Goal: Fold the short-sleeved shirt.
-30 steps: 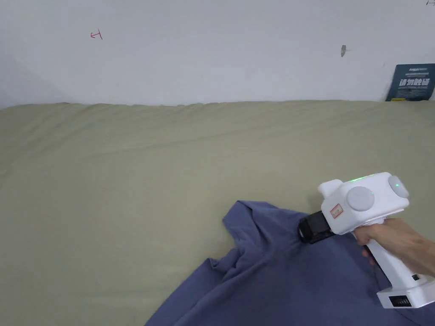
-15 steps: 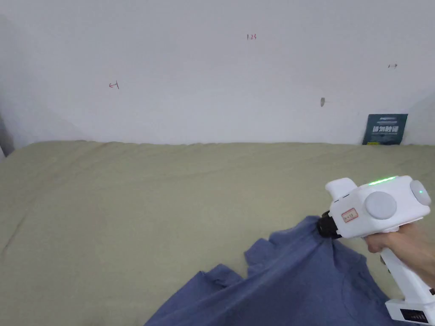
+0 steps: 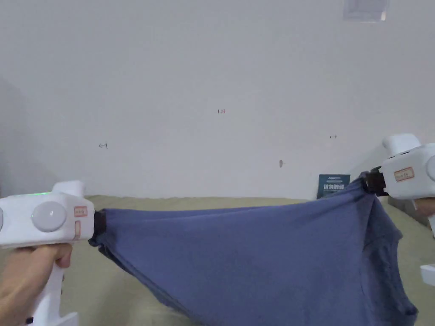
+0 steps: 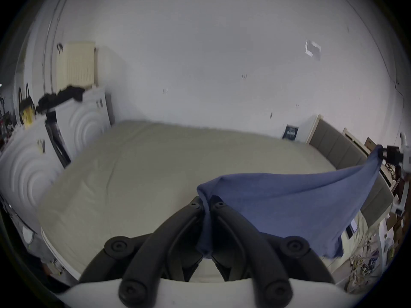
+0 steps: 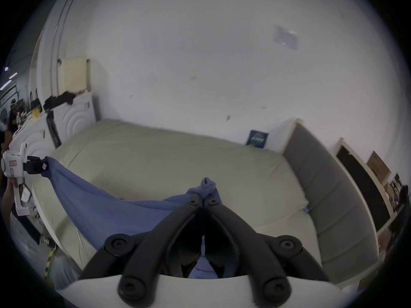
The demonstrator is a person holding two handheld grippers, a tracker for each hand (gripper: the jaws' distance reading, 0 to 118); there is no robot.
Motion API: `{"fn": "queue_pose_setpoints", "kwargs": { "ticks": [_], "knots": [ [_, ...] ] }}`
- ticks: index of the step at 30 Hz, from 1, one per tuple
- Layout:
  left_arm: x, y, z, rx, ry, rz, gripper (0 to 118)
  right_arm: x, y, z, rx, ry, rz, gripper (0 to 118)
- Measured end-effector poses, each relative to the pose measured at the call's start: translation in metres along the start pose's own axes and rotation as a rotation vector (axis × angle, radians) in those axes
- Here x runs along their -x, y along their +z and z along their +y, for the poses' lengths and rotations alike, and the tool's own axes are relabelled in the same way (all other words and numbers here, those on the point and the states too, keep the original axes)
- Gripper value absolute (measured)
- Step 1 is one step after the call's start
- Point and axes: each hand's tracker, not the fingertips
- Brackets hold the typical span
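Holding: shirt (image 3: 272, 254) aloft, spread over bed (image 4: 155, 168).
Fingers: left gripper (image 4: 205, 205) and right gripper (image 5: 203, 198) both clamped on cloth.
Next, I judge: lay it flat.

Olive bed sheet (image 3: 178, 203), white wall (image 3: 212, 63) w/ small dark sign (image 3: 334, 186), grey headboard (image 5: 322, 190), white appliances (image 4: 84, 115).

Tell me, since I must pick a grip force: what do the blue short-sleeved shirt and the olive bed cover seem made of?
Blue short-sleeved shirt: soft matte knit, likely cotton jersey; it sags between left gripper and right gripper. Olive bed cover: matte woven sheet, probably cotton, finely creased.
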Motion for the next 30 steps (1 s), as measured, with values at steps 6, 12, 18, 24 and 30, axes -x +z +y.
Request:
{"fn": "queue_pose_setpoints", "kwargs": {
  "ticks": [6, 12, 18, 24, 30],
  "knots": [
    [-0.029, 0.089, 0.177, -0.118, -0.021, 0.022, 1, -0.024, 0.058, 0.027, -0.097, -0.018, -0.052, 2],
    [-0.020, 0.174, 0.283, -0.168, -0.090, 0.090, 1, -0.025, 0.069, 0.046, -0.144, -0.059, -0.076, 2],
    [0.007, 0.202, 0.288, -0.194, -0.072, 0.129, 1, -0.016, 0.057, 0.053, -0.174, -0.105, -0.101, 2],
    [0.028, 0.206, 0.297, -0.194, -0.079, 0.160, 1, -0.010, 0.037, 0.067, -0.182, -0.092, -0.117, 2],
    [0.043, 0.200, 0.313, -0.194, -0.070, 0.185, 1, -0.007, 0.006, 0.102, -0.183, -0.065, -0.129, 2]
  ]
}}
